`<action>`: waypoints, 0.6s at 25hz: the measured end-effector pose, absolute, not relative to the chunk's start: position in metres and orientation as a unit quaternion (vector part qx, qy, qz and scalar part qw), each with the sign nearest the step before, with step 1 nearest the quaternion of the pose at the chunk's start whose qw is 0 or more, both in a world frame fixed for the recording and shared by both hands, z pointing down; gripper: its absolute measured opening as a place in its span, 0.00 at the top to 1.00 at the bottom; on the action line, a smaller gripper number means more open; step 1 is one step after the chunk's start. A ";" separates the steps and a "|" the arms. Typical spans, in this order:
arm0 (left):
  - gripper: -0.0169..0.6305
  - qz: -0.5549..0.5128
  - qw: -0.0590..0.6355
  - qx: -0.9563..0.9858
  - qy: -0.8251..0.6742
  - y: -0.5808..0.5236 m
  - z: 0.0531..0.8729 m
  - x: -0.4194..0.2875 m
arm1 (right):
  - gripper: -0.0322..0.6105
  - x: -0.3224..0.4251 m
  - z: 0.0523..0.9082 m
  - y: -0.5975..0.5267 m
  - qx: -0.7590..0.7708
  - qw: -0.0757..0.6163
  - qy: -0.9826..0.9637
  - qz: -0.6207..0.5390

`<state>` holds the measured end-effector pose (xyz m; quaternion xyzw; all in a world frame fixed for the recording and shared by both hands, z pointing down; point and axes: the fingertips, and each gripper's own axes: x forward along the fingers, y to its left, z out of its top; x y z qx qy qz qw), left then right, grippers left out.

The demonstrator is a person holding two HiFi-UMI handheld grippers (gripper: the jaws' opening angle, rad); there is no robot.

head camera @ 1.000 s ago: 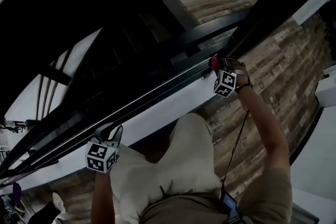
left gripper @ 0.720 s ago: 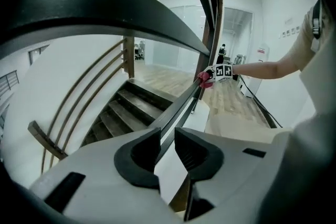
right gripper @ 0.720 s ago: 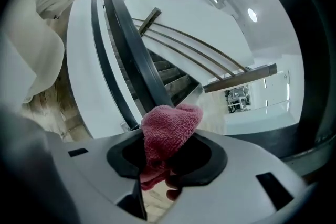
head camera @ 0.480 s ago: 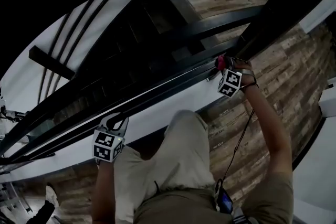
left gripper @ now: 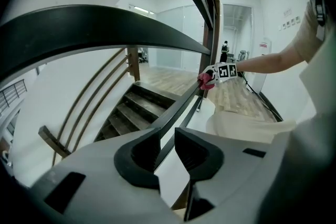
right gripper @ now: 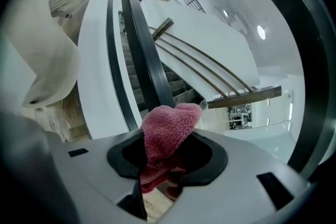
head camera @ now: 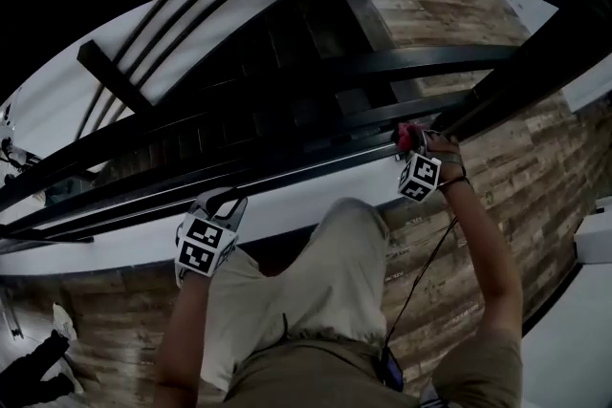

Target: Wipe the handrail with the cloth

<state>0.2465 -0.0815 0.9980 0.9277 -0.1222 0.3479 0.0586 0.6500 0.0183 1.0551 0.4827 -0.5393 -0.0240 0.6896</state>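
- 2 tools meet the handrail: the nearer, left tool has dipped toward it, jaws narrowly spread, empty.
- Farther along, the right tool pinches the pink cloth on the rail and has slid sideways, so wiping seems under way.

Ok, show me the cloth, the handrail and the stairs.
cloth (right gripper: 169,126): right gripper view, on the pink fold above the jaws.
handrail (left gripper: 181,105): left gripper view, on its top face past the jaws.
stairs (left gripper: 134,108): left gripper view, on a middle tread.
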 end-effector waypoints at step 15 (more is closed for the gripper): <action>0.86 0.345 0.095 0.908 -0.219 -0.103 1.002 0.148 | 0.71 0.470 1.047 -0.035 0.407 0.637 -0.650 -0.072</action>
